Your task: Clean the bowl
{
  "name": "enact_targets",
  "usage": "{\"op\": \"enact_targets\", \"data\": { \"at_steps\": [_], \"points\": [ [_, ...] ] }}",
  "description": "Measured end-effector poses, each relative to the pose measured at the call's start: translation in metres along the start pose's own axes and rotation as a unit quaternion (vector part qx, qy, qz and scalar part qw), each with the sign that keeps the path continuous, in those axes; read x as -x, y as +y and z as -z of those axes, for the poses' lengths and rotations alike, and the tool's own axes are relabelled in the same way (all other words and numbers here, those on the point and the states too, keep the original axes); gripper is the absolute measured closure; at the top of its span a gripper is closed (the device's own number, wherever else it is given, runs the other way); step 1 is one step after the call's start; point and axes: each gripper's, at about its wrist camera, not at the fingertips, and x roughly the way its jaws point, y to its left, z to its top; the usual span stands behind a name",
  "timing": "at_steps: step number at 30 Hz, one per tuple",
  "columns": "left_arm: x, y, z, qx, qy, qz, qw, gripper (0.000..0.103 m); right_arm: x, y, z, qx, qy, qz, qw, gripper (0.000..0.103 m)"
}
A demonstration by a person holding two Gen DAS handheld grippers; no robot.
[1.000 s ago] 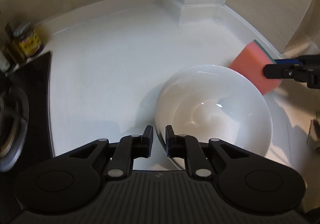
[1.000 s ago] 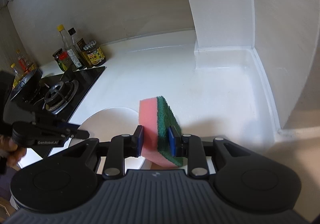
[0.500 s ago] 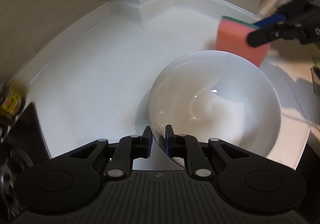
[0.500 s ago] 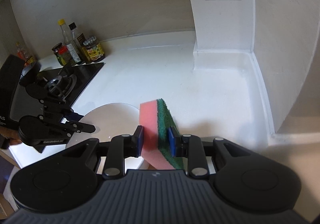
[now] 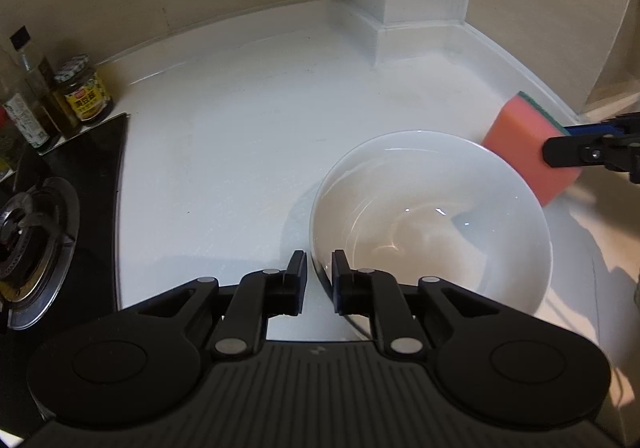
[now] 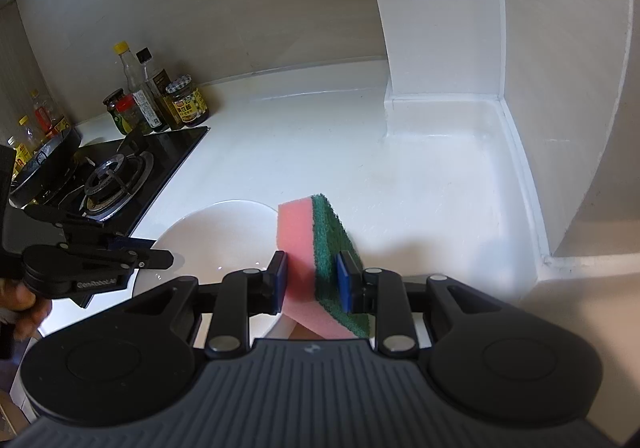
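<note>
Bowl [image 5: 430, 224]: white, empty, nearest item in the left view, on or just above the white counter [image 5: 240, 135]; which one cannot be told. Near rim pinched between the narrow jaws of the left gripper [image 5: 320, 268], one finger inside, one outside.

Sponge [image 6: 316, 248]: pink foam with green scouring face, clamped edge-up in the right gripper [image 6: 312, 276]. Sits just beyond the far right rim of the bowl, not inside it; contact with the rim unclear.

Progress: judged early. Both items are gripped and brought together, but no suds or water show, and wiping of the inside appears still to come.

Stove [image 5: 40, 232]: black top and burner to the left, apart from the bowl.

Jars and bottles [image 5: 60, 99]: clustered at the back left against the wall.

Room: broad bare counter behind and left of the bowl. Raised white corner ledge [image 6: 440, 115] and wall close on the right limit sponge travel that way.
</note>
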Motion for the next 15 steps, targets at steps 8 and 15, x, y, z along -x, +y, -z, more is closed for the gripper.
{"op": "enact_targets", "data": {
  "at_steps": [8, 15],
  "points": [
    [-0.004, 0.002, -0.015, -0.113, 0.011, 0.036, 0.9929, 0.092, -0.001, -0.003, -0.007, 0.015, 0.01, -0.005, 1.0, 0.081],
    [-0.01, 0.005, -0.027, -0.202, 0.025, 0.076, 0.976, 0.085, -0.012, -0.002, -0.019, 0.027, 0.01, 0.003, 1.0, 0.081]
  ]
}}
